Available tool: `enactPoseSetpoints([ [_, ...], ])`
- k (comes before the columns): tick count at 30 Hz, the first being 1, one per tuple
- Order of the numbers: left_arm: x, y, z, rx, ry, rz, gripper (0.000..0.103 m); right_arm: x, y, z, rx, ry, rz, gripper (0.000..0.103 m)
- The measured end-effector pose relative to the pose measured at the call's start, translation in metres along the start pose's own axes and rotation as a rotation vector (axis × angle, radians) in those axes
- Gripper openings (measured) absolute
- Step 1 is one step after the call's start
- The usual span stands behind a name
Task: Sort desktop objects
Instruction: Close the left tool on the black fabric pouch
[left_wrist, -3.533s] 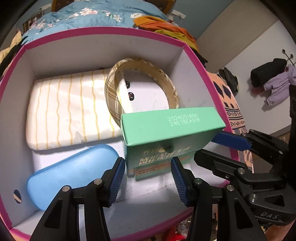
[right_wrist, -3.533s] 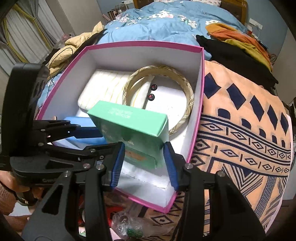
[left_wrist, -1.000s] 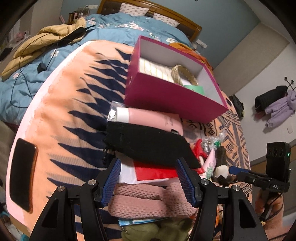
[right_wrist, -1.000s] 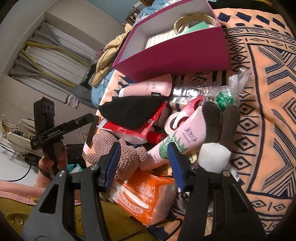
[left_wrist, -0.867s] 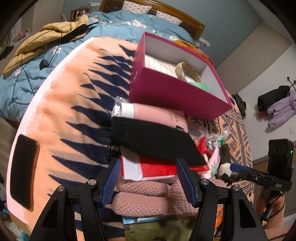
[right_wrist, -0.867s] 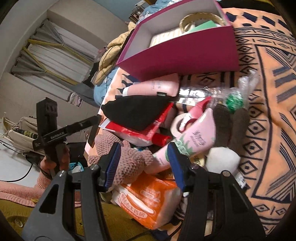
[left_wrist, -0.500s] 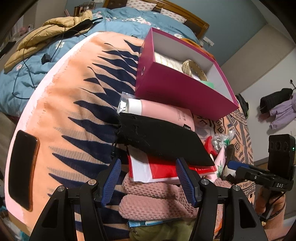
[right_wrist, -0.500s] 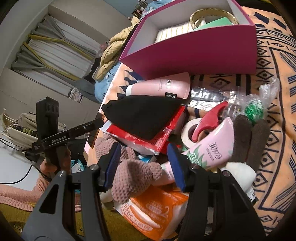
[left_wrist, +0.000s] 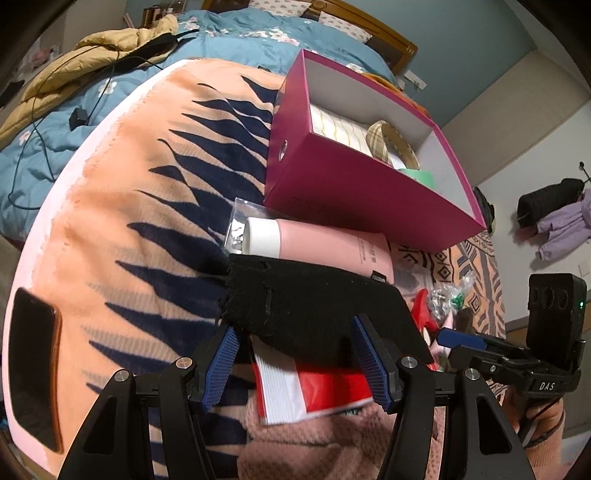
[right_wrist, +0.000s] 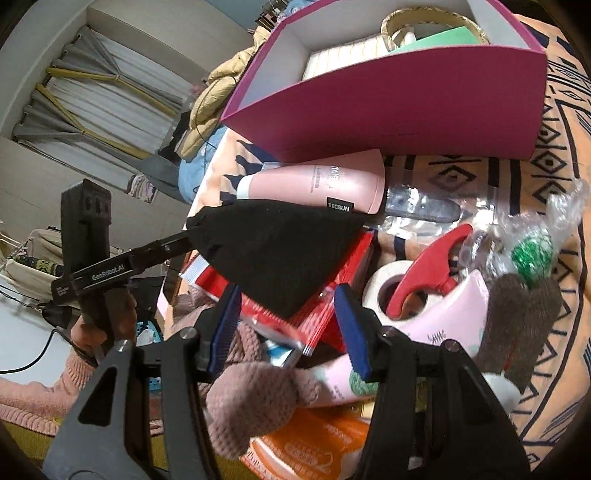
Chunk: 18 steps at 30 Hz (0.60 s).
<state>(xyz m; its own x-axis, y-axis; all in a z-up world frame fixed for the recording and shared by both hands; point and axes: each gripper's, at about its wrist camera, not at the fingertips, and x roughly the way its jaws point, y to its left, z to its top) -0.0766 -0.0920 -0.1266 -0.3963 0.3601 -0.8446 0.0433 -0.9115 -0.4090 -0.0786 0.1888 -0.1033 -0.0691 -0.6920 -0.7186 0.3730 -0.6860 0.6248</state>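
Black pouch (left_wrist: 317, 306) tops a clutter heap before the magenta box (left_wrist: 354, 192).
Left gripper (left_wrist: 295, 363) and right gripper (right_wrist: 286, 332) both gape wide, empty, seemingly just short of the pouch and red packet (right_wrist: 325, 295).

Indoor lighting is even and moderately bright in both views, with soft, weak shadows. Strong fisheye distortion bends straight edges, and dark vignetting fills the corners. The magenta cardboard box (left_wrist: 354, 184) is sharp in the left view. In the right view the knitted pink cloth (right_wrist: 255, 398) and orange packet (right_wrist: 317, 446) are blurred.
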Motion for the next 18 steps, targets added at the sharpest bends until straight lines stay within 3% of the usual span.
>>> enactPoseSetpoints([
  [16,0.016,0.013,0.018,-0.042,0.005,-0.02,0.062,0.035,0.001,0.009,-0.031,0.064,-0.071,0.054],
  [18,0.018,0.011,0.018,-0.032,0.005,-0.017,0.061,0.035,0.001,0.009,-0.041,0.063,-0.073,0.04],
])
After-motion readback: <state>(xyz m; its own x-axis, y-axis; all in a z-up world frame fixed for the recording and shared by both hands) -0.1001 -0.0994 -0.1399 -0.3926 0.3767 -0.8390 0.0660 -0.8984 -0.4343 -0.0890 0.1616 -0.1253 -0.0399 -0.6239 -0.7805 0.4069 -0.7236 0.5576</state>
